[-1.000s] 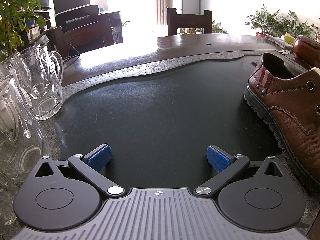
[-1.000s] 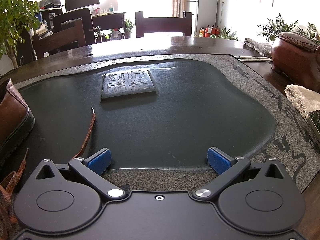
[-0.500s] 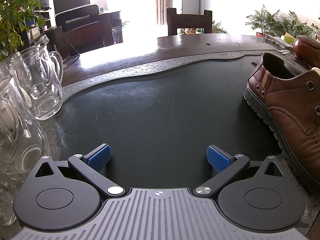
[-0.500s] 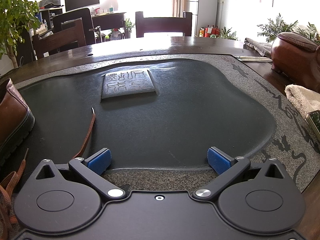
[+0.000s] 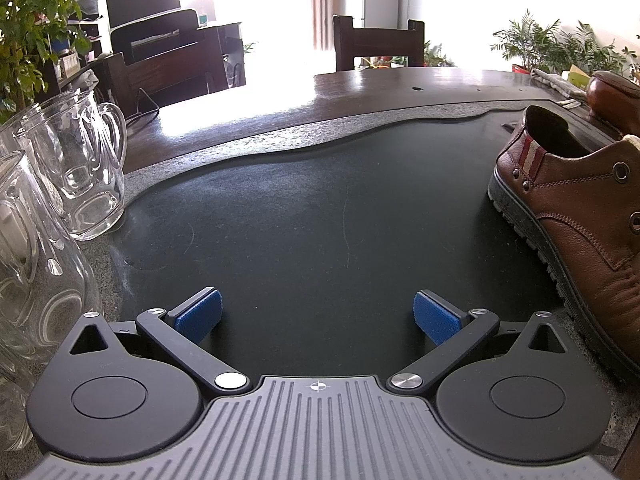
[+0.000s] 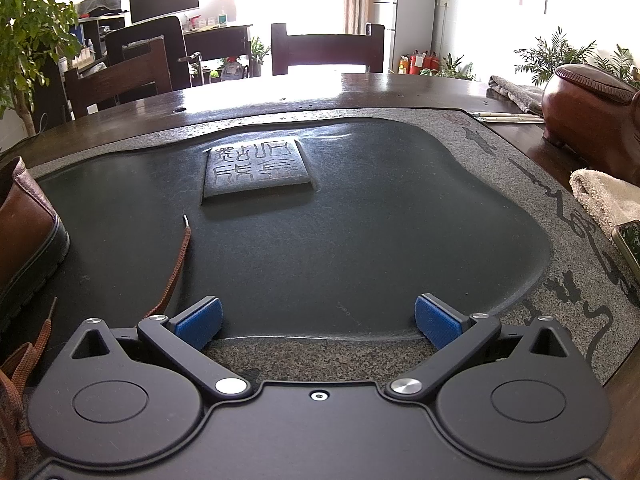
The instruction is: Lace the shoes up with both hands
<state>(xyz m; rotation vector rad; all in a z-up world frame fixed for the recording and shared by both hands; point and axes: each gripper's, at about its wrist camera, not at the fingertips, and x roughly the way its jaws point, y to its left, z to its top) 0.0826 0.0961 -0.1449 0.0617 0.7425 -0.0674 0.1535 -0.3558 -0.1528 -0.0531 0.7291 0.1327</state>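
Note:
A brown leather shoe with bare metal eyelets lies on the dark stone tray, at the right edge of the left wrist view. Its heel shows at the left edge of the right wrist view. A brown lace runs across the tray from the lower left, its tipped end pointing away; more lace loops at the bottom left. My left gripper is open over bare tray, left of the shoe. My right gripper is open too, just right of the lace, holding nothing.
Glass mugs and a glass jug stand at the left. A raised carved stone block sits mid-tray. A white towel, a phone edge and a brown leather object lie right. Chairs stand behind the wooden table.

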